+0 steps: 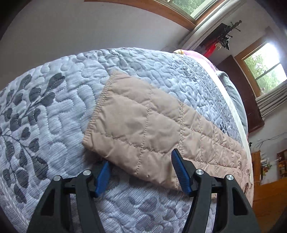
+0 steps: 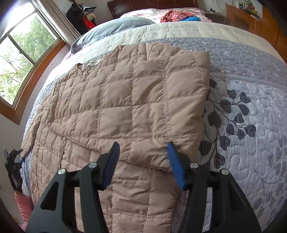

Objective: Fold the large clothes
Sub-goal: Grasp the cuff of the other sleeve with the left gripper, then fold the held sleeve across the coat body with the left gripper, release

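Beige jacket (image 2: 125, 100): quilted, spread flat on the bed, one panel folded over the body; neck label toward the window side in the right wrist view.
Sleeve (image 1: 143, 125): in the left wrist view a long beige quilted strip with a stitched cuff end, lying flat across the bedspread, running to the right edge of the bed.
Bedspread (image 1: 53, 116): grey-lilac quilted cover, dark leaf print, pebble stitching; jacket rests directly on it.
Left gripper (image 1: 140, 168): jaws standing apart, blue pads either side of the sleeve's near edge; left pad on the bedspread side, right pad over the beige fabric; nothing clamped.
Right gripper (image 2: 142, 154): jaws parted, straddling the near corner of the folded panel; pads not pressing the fabric, nothing held.
Pillow (image 2: 114, 26): grey, at the head of the bed, well apart from the jacket.
Clothes pile (image 2: 177, 16): red and blue items, far end of bed.
Window (image 2: 23, 53): wood frame, left of bed in the right wrist view.
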